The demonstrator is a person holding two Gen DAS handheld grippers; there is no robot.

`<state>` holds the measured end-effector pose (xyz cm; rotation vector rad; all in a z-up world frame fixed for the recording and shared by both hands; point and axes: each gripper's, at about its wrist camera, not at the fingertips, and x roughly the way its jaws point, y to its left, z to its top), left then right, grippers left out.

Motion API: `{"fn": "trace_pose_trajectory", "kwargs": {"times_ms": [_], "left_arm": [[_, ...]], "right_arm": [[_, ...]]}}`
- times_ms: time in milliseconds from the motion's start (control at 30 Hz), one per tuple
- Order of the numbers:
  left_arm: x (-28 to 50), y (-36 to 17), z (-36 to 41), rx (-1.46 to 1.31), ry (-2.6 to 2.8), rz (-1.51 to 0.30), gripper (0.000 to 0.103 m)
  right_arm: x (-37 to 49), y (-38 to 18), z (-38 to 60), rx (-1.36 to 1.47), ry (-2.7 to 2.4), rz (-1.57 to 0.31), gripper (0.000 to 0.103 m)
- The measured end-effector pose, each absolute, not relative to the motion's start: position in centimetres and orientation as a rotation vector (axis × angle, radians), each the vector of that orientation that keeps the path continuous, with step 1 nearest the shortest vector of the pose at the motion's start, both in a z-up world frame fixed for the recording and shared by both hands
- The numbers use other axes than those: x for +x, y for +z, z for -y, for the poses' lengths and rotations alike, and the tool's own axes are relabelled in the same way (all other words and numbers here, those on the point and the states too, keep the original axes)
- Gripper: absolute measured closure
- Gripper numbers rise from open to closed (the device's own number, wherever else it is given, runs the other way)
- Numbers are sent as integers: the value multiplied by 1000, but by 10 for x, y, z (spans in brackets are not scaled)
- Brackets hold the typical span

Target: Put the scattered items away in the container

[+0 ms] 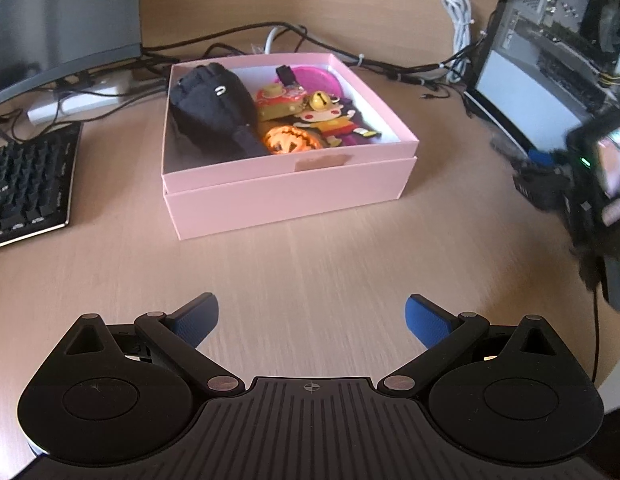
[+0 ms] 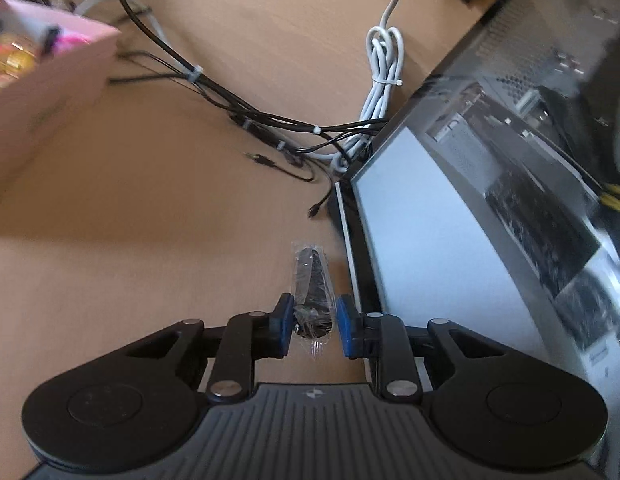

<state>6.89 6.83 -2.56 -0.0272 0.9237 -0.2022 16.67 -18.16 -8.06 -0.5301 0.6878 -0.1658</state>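
Right gripper (image 2: 313, 326) narrowed around black plastic-wrapped item (image 2: 312, 292), beside pink cardboard box (image 1: 285, 194); left gripper (image 1: 312, 318) wide, empty.

pink box (image 1: 285, 192): open, toys inside | black plastic-wrapped item (image 2: 312, 292): on desk beside computer case
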Motion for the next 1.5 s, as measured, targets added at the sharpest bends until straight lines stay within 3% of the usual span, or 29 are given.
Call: {"fn": "trace_pose_trajectory", "kwargs": {"times_ms": [233,367,433,500,567,733,800,1167,1300,1500], "left_arm": [[53,-30,-63,7,-310,-920,1],[50,-37,-56,32,-366,-920,1],[49,-36,-55,27,-366,-918,1],[46,-32,-55,13,-364,-907,1],[41,-29,-53,9,-358,-894,1],[38,-33,-30,7,-338,-906,1],[38,-33,-17,27,-332,-889,1],[28,-26,15,15,-146,-871,0],[17,-24,19,19,-99,-872,0],[6,-27,17,-2,-21,-895,0]], "right_arm": [[81,-63,187,-260,-110,-800,80],[53,-51,198,49,-9,-857,76],[45,-44,204,165,5,-857,67],[36,-36,206,161,11,-818,48],[26,-33,205,76,3,-769,37],[14,-44,216,-65,13,-741,29],[11,-53,225,-95,18,-737,17],[12,-82,264,41,147,-781,15],[13,-86,271,97,194,-782,1],[15,-88,271,89,233,-776,0]]}}
